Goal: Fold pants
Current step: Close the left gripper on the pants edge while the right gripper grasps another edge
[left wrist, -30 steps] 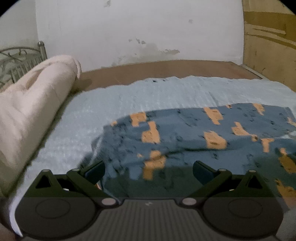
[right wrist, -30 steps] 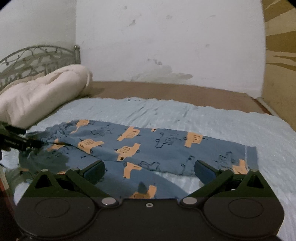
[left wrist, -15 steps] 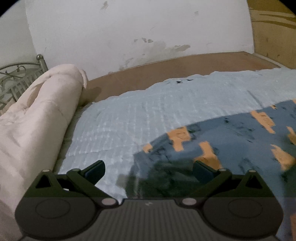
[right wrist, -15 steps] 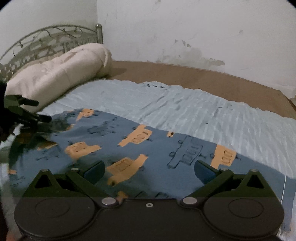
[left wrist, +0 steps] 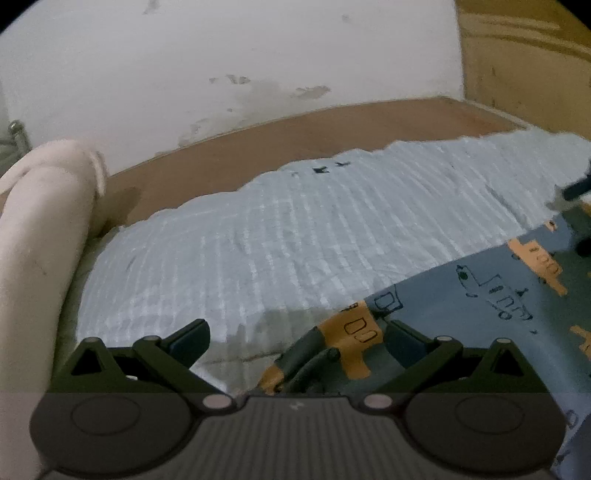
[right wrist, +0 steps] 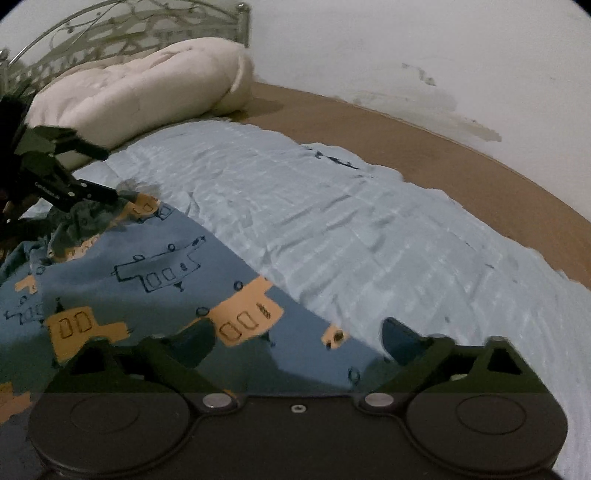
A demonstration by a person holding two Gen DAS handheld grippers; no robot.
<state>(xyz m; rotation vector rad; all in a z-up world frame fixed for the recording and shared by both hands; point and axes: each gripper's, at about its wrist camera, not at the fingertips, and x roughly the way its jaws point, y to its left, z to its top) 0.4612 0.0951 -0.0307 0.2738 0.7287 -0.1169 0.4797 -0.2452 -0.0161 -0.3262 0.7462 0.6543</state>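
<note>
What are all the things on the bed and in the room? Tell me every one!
pants: one, blue with orange and outlined vehicle pictures, spread on the blanket
blanket: one, pale blue, ribbed, over the mattress
mattress: one, brown, bare along the wall
rolled quilt: one, cream, at the head of the bed
headboard: one, grey metal scrollwork, behind the quilt
wall: white, stained
wooden panel: one, tan, right of the wall
left gripper: dark, open, over the bunched pants corner
right gripper: dark, open, just been closing, over the pants edge

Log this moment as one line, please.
stage: reaching for edge | item: blue pants with orange vehicle print, flat on light-blue bedspread | left hand-held gripper: open | right hand-held gripper: open, jaws closing, nothing gripped
</note>
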